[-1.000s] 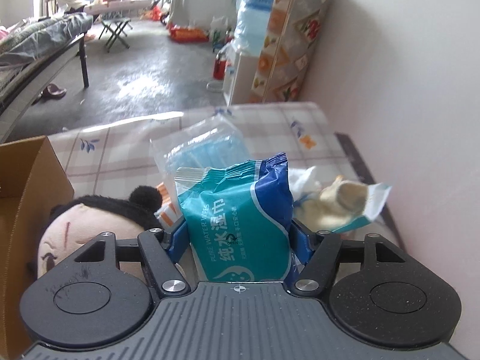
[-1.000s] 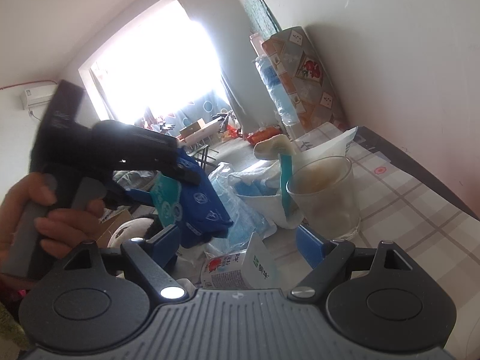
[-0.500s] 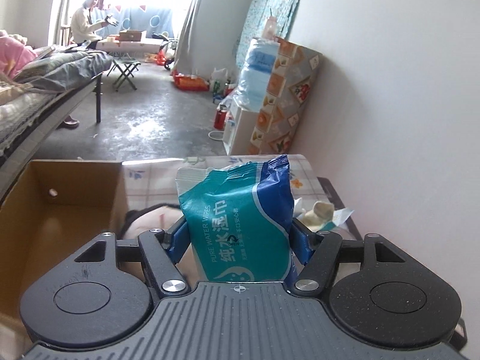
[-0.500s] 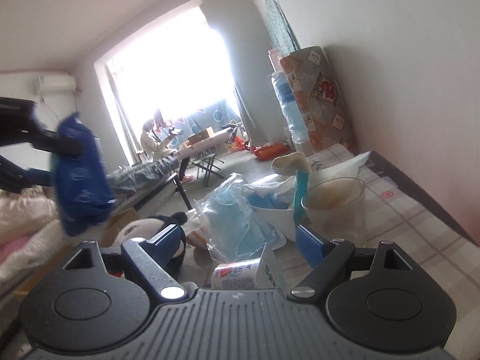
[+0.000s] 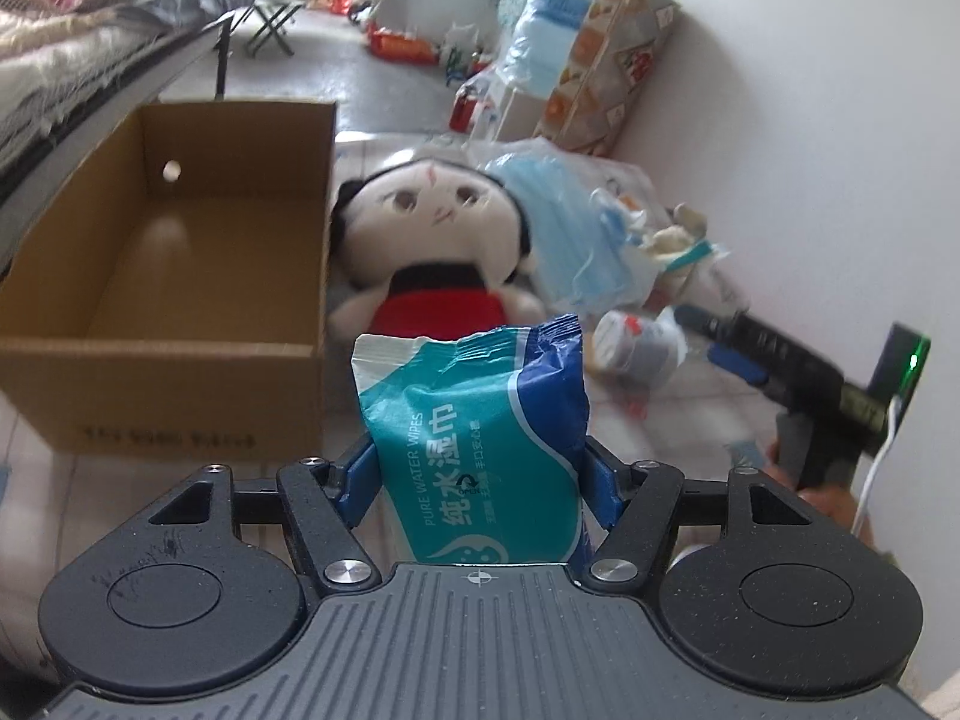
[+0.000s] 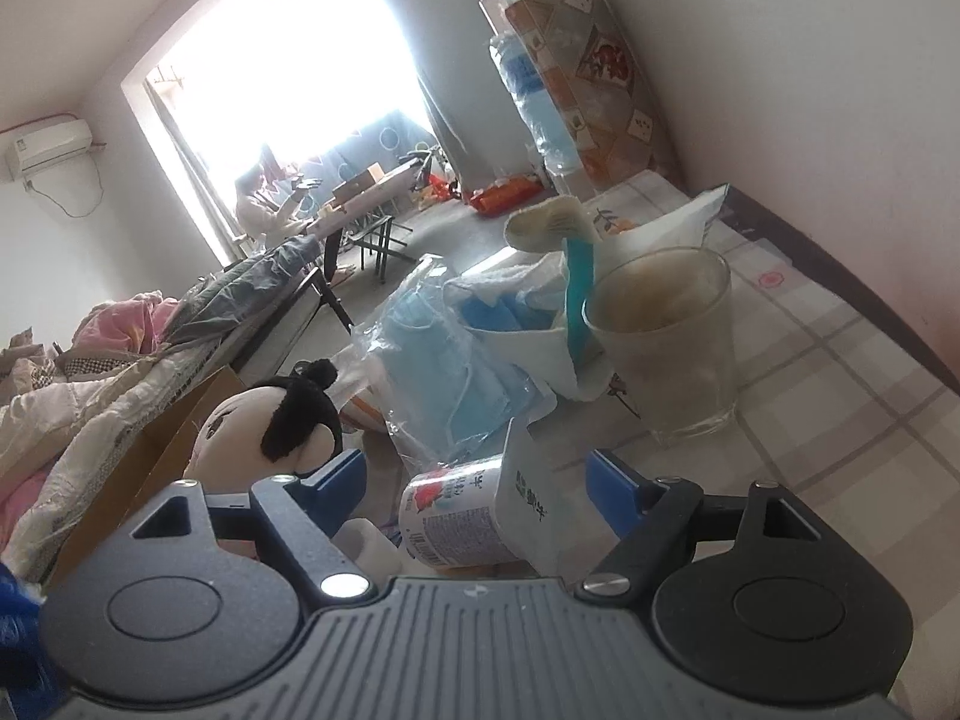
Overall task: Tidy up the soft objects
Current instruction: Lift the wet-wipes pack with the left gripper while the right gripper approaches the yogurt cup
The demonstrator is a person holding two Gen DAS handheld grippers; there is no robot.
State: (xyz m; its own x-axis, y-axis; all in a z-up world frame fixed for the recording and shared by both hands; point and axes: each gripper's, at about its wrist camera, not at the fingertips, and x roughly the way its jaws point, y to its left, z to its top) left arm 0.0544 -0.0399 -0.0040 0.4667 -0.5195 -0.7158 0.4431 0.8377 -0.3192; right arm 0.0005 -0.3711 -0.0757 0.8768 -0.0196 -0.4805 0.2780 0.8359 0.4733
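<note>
Wet wipes clamped in our left hand-held gripper point(image 5: 480, 468)

We see the wipes pack point(image 5: 474, 432) squeezed between the left fingers at lower centre, the open cardboard box point(image 5: 168, 276) at left and the plush doll point(image 5: 429, 240) above centre. Our right hand-held gripper point(image 6: 474, 480) stands apart, with a yoghurt cup point(image 6: 456, 516) lying between its fingers.

I'm seeing the cardboard box point(image 5: 174, 276) lying open at ten o'clock, its inside bare; the plush doll point(image 5: 432, 240) is crowding its right wall, with the mask bag point(image 5: 564, 228) blocking two o'clock.
</note>
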